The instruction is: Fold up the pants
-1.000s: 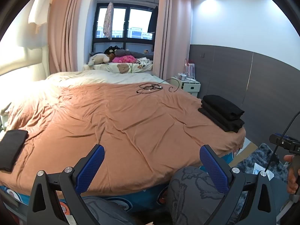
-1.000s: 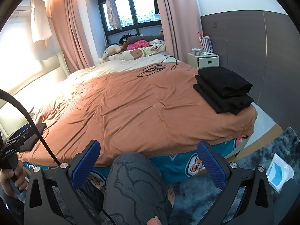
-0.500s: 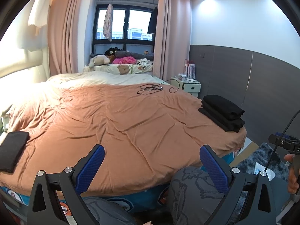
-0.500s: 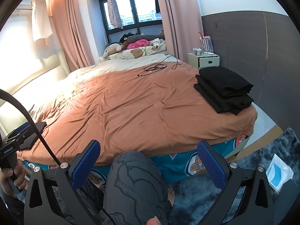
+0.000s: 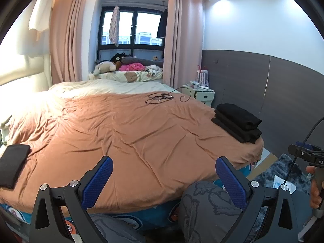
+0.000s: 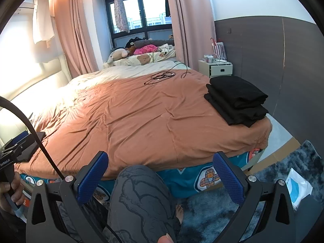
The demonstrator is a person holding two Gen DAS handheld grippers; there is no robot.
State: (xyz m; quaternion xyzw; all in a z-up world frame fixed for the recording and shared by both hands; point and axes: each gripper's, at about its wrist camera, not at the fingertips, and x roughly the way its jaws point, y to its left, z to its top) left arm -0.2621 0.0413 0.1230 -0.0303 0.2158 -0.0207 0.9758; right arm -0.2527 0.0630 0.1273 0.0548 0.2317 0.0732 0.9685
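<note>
Left gripper (image 5: pixel 164 174): released, jaws spread wide, nothing between them, held above the near edge of the bed (image 5: pixel 129 133). Right gripper (image 6: pixel 160 170): likewise released and empty, low over the bed's near edge, with a knee (image 6: pixel 139 192) in grey patterned trousers directly beneath.

Seen from the left wrist, at 3 o'clock: the right gripper's body and a hand (image 5: pixel 314 186) on its handle. Seen from the right wrist, at 9 o'clock: the left gripper's body, its cable, and a hand (image 6: pixel 12 188) around the grip.

Pants (image 6: pixel 237 99): black, already folded, stacked in a pile at the bed's right corner, at about 2 o'clock from both grippers, well apart from either. Second folded black piece (image 5: pixel 12 164) flat near the bed's left edge, at 9 o'clock in the left view.

Farther out at 12 o'clock: tangled cable (image 5: pixel 162 98) on the orange cover, then soft toys (image 5: pixel 105 67) under the window (image 5: pixel 131 30). Nightstand (image 6: pixel 217 67) at 1 o'clock by the grey wall. Rug (image 6: pixel 279 172) on the floor at 4 o'clock, with a white and blue packet (image 6: pixel 297 188) lying on it.
</note>
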